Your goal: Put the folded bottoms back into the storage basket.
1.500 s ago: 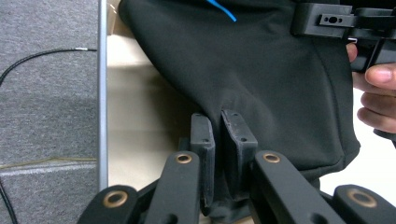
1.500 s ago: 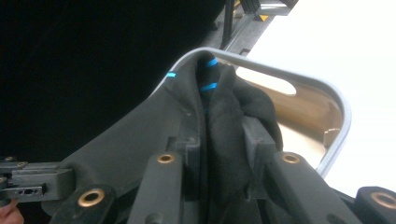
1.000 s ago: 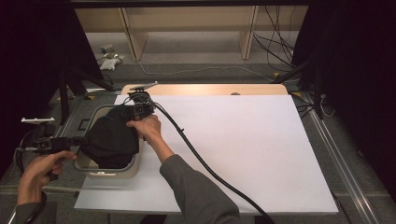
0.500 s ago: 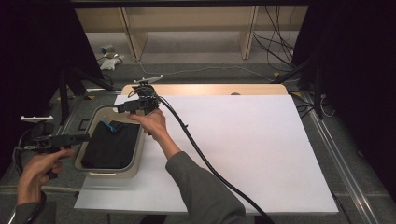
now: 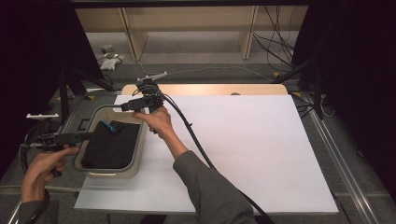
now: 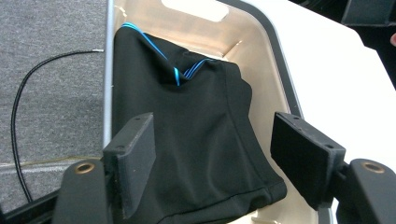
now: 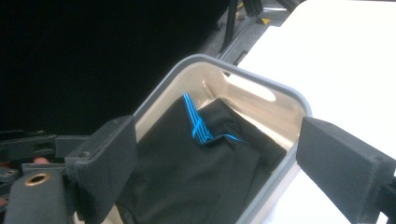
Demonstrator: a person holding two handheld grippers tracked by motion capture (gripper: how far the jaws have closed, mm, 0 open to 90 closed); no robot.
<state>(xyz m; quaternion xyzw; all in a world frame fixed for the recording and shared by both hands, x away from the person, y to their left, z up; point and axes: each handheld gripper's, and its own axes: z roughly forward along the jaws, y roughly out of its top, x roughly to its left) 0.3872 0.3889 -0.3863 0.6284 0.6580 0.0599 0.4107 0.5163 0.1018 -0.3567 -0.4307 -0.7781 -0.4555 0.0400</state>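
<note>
Black fabric is what grabs the eye here: a dark garment [image 5: 112, 144] with thin bright-blue piping is seen lying folded inside a cream plastic basket [image 5: 138, 154] with a grey rim, parked at the left edge of the white table [image 5: 252, 140].

Starting at the far left, the left gripper [image 5: 88, 136] is held out over the basket's left rim by the left hand [image 5: 44, 165], low at the near-left of the high view. In the left gripper view its two black jaws are spread wide, nothing pinched between them, and the garment [image 6: 196, 140] is framed right in the gap below, filling most of the basket [image 6: 275, 60]. The blue trim is bunched near the far end of the cloth. A thin black cable [image 6: 18, 126] is spotted on the grey carpet beside the basket.

Moving right, the right gripper [image 5: 127, 106] is held by the right hand [image 5: 159, 121] just past the basket's far-right corner, above the table, with its thick cable trailing back along the grey sleeve [image 5: 210, 186]. Its jaws are also parted wide and carry nothing; through them the garment [image 7: 201, 172] is seen slumped in the basket [image 7: 261, 84], blue stripes up top.

The rest of the table to the right is plain white. A wooden shelf unit [image 5: 187, 23] is seen beyond it.
</note>
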